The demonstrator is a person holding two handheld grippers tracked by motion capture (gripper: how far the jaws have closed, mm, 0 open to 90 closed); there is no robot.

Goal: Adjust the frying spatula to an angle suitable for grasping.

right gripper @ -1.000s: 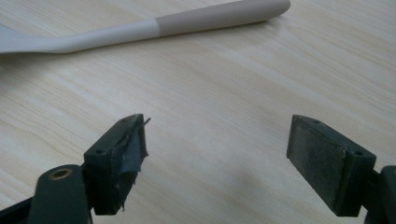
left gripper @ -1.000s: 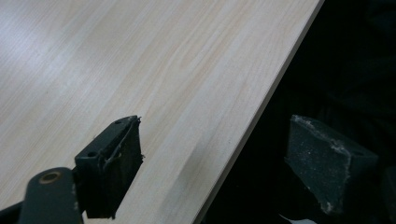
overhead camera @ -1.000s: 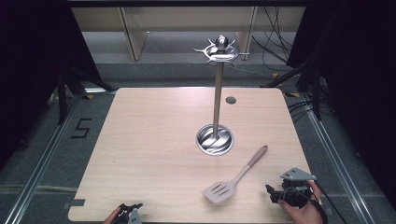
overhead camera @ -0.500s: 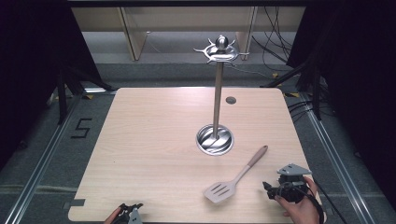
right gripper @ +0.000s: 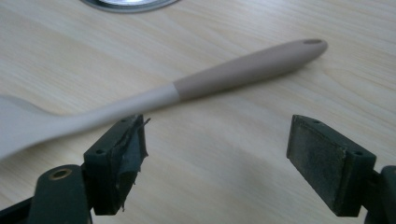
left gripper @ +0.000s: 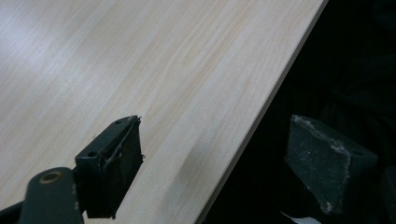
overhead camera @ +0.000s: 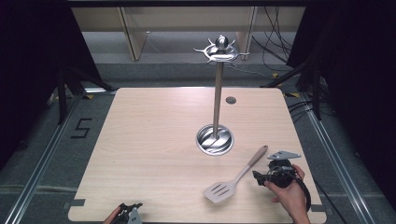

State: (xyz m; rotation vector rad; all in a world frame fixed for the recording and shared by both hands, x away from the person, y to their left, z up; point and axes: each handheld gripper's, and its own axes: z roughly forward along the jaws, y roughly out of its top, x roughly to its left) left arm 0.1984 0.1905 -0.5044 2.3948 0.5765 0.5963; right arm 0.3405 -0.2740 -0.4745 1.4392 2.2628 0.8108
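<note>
A slotted spatula (overhead camera: 236,179) with a white blade and a beige handle lies flat on the wooden table (overhead camera: 154,140), front right. In the right gripper view its handle (right gripper: 247,67) runs across just beyond the jaws. My right gripper (overhead camera: 259,177) is held low beside the handle's right side, open, with nothing between its jaws (right gripper: 217,163). My left gripper (overhead camera: 128,211) is at the table's front edge, left of centre; it is open and straddles the table edge (left gripper: 212,158). A tall metal utensil stand (overhead camera: 216,93) rises from a round base (overhead camera: 215,139) at mid-table.
A small dark round hole (overhead camera: 230,100) marks the table behind the stand. The stand's hooked crown (overhead camera: 219,49) is high above the table. Dark floor with rails surrounds the table; a "5" mark (overhead camera: 81,128) is on the left floor.
My right gripper has shifted a little toward the spatula handle. The left gripper and the spatula have stayed put.
</note>
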